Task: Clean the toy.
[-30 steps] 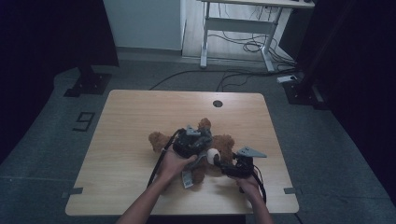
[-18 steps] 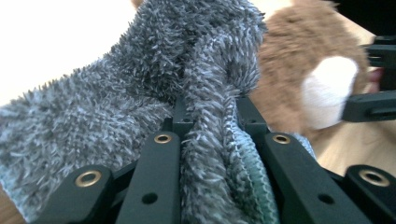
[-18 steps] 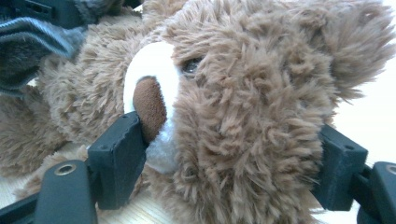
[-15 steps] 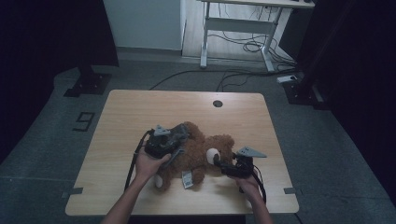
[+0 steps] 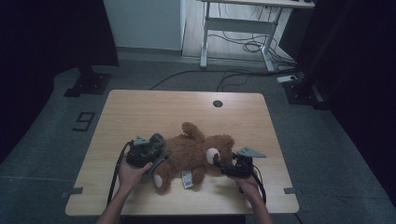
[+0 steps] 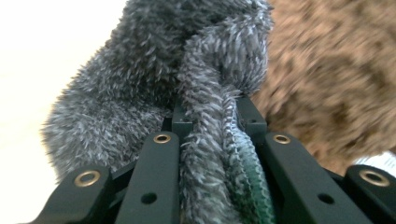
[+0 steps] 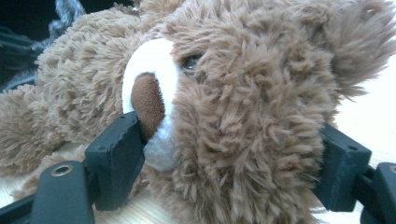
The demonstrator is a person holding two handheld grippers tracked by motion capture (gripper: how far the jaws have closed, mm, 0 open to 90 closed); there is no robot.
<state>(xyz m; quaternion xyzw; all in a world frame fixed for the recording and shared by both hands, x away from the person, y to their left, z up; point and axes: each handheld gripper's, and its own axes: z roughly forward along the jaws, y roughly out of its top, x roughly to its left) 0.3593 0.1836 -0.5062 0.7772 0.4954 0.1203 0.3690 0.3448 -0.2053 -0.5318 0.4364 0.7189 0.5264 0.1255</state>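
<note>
A brown teddy bear [image 5: 196,151] lies on its side on the wooden table [image 5: 140,112], head toward the right. My left gripper [image 5: 153,150] sits at the bear's leg end, shut on a fold of grey fluffy fabric [image 6: 140,93] with a green edge, brown fur just behind it. The left gripper [image 6: 215,112] has the fabric pinched tight between its jaws. My right gripper [image 5: 218,161] holds the bear's head [image 7: 243,93]: one jaw presses the white muzzle below the brown nose, the other the back of the head. The right gripper [image 7: 229,149] rests low over the tabletop.
A white label [image 5: 187,179] lies by the bear's belly near the table's front edge. A round cable hole [image 5: 217,103] sits at the table's far side. Beyond the table stand a white desk frame [image 5: 233,28] and floor cables [image 5: 243,46].
My left hand has carried the grey fabric leftward and a little down, from over the bear's middle to its leg end. The right hand and the bear's head stayed put.
</note>
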